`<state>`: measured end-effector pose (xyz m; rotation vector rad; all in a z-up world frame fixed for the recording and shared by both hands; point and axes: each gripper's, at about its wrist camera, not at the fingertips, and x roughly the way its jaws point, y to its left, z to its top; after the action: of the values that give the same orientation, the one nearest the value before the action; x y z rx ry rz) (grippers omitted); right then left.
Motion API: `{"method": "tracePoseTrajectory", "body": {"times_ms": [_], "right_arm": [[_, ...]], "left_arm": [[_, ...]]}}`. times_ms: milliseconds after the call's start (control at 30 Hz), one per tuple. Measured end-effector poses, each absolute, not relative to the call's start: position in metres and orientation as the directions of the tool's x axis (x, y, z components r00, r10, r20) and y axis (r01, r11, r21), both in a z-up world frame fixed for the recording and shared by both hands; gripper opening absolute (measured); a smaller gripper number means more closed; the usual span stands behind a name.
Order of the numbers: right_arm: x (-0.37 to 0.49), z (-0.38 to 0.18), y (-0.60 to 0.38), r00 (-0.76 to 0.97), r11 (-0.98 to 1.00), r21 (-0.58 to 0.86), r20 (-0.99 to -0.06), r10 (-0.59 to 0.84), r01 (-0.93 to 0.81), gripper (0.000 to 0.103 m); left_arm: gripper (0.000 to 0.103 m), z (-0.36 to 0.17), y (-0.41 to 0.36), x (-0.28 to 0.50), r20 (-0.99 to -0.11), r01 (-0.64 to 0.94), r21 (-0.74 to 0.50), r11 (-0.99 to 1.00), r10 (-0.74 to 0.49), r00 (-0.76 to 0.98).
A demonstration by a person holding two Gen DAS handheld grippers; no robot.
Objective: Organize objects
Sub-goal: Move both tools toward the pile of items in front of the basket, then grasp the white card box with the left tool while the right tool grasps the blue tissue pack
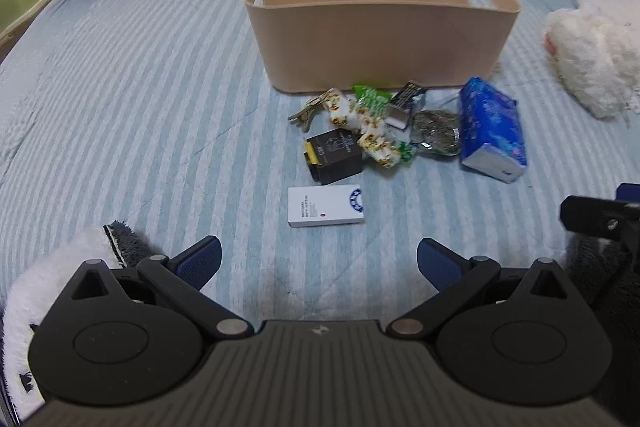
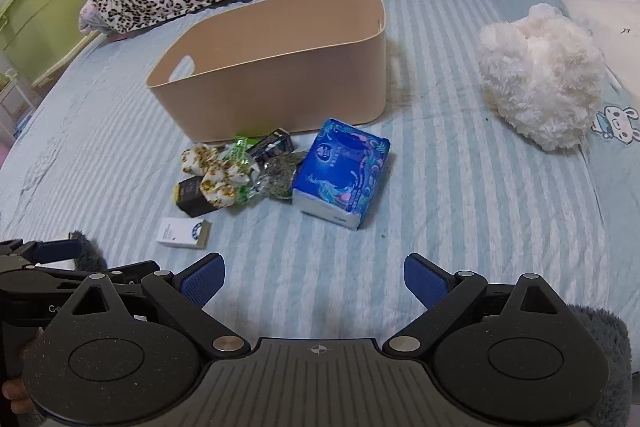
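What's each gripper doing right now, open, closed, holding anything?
Left gripper: open, holding nothing, above the striped bedspread.
Right gripper: open, holding nothing.

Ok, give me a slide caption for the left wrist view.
Open left gripper faces a white box, snack packets and tissue pack before a beige bin.

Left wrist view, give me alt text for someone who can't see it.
An open left gripper hovers over a striped blue bedspread, empty, facing a tan bin. In front of the bin lie a white box, a black box, snack packets and a blue tissue pack.
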<state>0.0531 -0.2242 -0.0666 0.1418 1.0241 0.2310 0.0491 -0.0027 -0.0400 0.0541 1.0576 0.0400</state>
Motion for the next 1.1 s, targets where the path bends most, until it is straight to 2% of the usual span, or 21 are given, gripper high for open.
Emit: {"method": "tracePoseTrajectory", "body": {"times_ms": [667, 800, 867, 967, 1000, 1067, 1100], "right_arm": [[0.133, -0.121, -0.214, 0.458, 0.963, 0.254, -0.847, 0.268, -0.093, 0.097], [0.146, -0.134, -0.212, 0.441, 0.964, 0.251, -0.858, 0.263, -0.087, 0.091], [0.152, -0.141, -0.213, 0.425, 0.964, 0.255, -0.866, 0.263, -0.077, 0.086], [0.155, -0.148, -0.216, 0.409, 0.963, 0.262, -0.874, 0.262, -0.056, 0.073], [0.155, -0.150, -0.218, 0.406, 0.961, 0.271, -0.873, 0.269, -0.053, 0.068], [0.153, -0.150, -0.220, 0.407, 0.958, 0.281, -0.870, 0.278, -0.052, 0.066], [0.152, -0.149, -0.220, 0.413, 0.959, 0.279, -0.868, 0.275, -0.054, 0.066]], "left_arm": [[0.103, -0.105, 0.011, 0.112, -0.928, -0.100, 0.014, 0.995, 0.050, 0.370], [0.102, -0.114, 0.016, 0.116, -0.932, -0.116, -0.001, 0.993, 0.041, 0.360], [0.093, -0.118, 0.017, 0.118, -0.933, -0.120, -0.004, 0.993, 0.039, 0.357], [0.088, -0.119, 0.017, 0.118, -0.933, -0.094, -0.007, 0.996, 0.027, 0.358], [0.082, -0.118, 0.017, 0.117, -0.931, -0.090, -0.009, 0.996, 0.024, 0.363], [0.071, -0.116, 0.016, 0.115, -0.927, -0.080, -0.012, 0.997, 0.019, 0.375], [0.063, -0.115, 0.016, 0.114, -0.925, -0.075, -0.012, 0.997, 0.018, 0.378]]}}
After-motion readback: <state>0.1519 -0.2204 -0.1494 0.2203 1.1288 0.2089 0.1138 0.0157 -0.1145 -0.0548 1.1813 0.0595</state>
